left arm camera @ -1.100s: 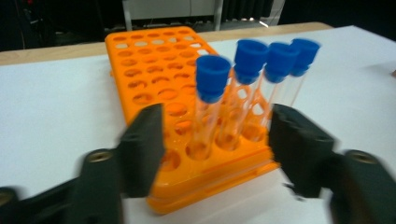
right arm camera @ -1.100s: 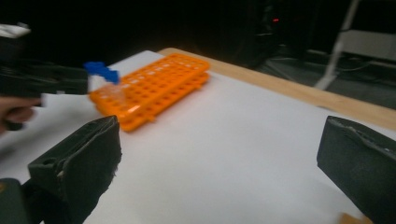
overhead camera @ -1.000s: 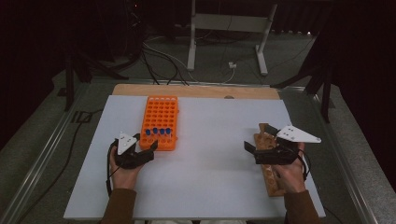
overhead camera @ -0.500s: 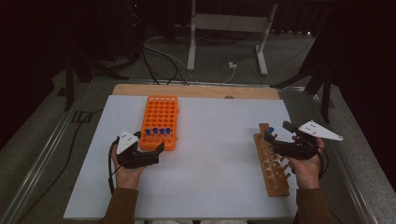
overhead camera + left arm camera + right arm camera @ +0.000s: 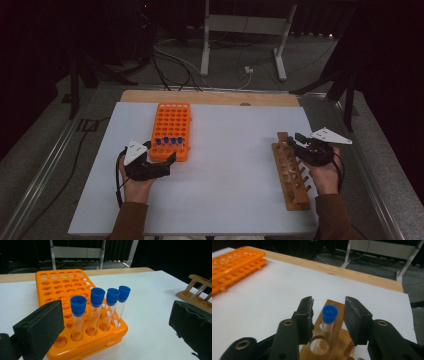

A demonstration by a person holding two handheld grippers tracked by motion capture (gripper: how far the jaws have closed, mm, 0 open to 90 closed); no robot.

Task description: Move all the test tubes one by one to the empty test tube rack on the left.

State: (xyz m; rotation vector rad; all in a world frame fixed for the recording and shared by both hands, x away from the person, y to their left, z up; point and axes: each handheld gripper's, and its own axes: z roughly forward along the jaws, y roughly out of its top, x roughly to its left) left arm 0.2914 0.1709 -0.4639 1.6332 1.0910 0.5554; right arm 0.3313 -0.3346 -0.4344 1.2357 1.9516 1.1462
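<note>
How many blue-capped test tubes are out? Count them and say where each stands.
5: four blue-capped test tubes in the orange rack's near row, one in the wooden rack.

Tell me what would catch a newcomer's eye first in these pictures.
The bright orange rack stands out at the left of the white table, with four blue-capped tubes upright in its near row, right ahead of the wide-open left gripper. At the right, a wooden rack holds one more blue-capped tube. The right gripper straddles it, jaws just closing in, pads not yet touching.
</note>
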